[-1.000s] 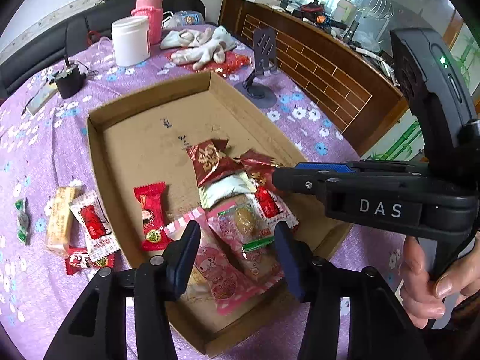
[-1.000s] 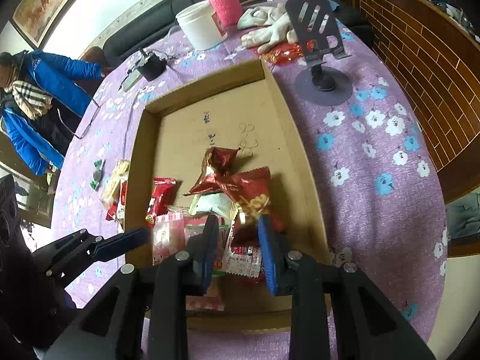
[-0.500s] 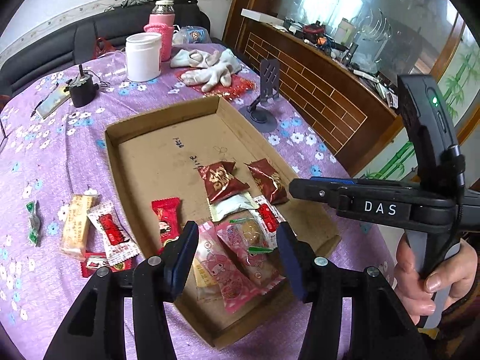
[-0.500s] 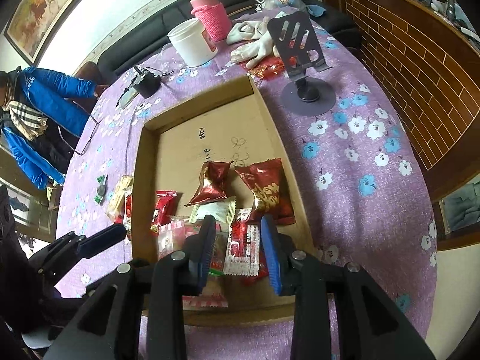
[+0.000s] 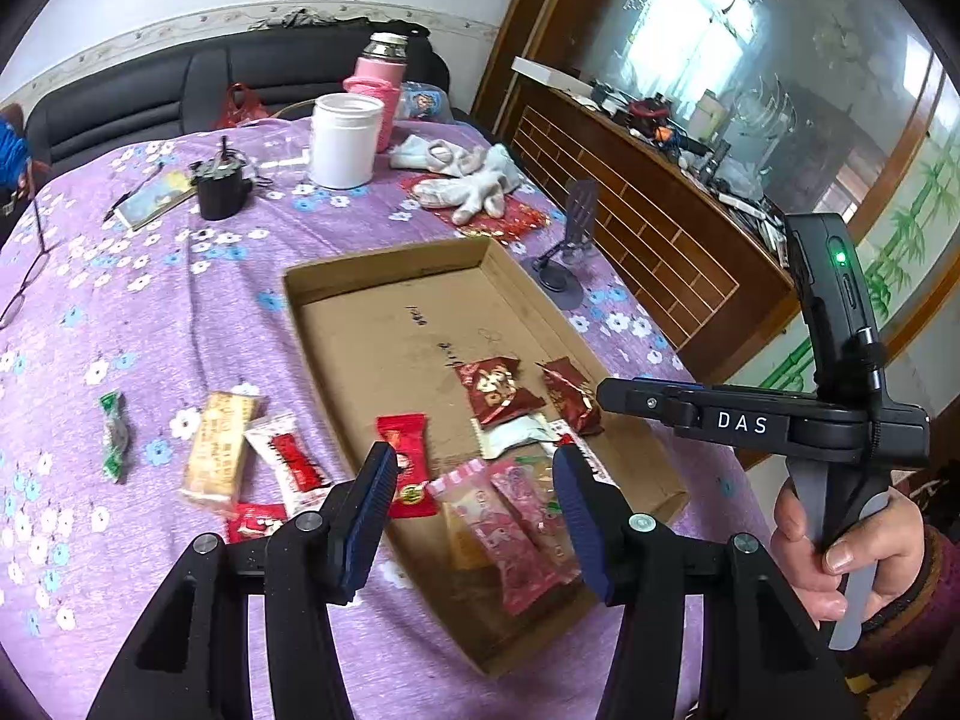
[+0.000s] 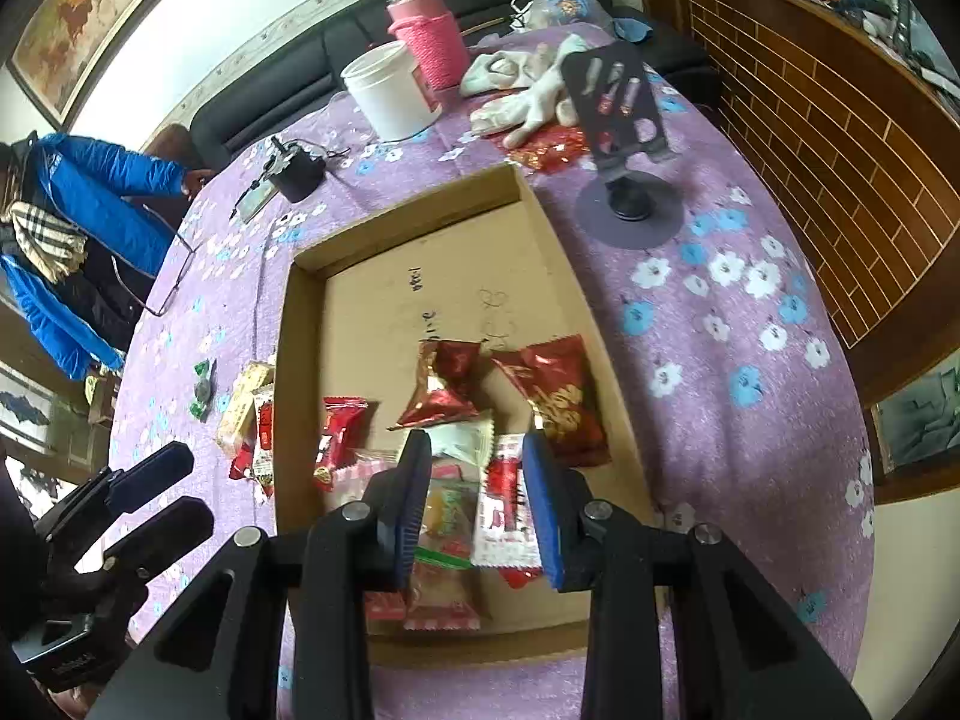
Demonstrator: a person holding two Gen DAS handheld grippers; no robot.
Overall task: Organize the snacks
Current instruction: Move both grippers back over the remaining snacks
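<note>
Cardboard tray (image 6: 558,276), shallow and rectangular, lies on the counter (image 6: 720,324) under a purple floral cloth. Crinkled foil and glossy plastic snack packets (image 6: 456,432) cluster at the tray's near end; four more packets (image 5: 240,456) lie on the cloth beside its left wall. Left tongs (image 5: 474,516) and right tongs (image 6: 477,510) hover above the near packets, both spread apart, grasping nothing. White cylindrical jar (image 5: 345,141) stands toward the far edge.
</note>
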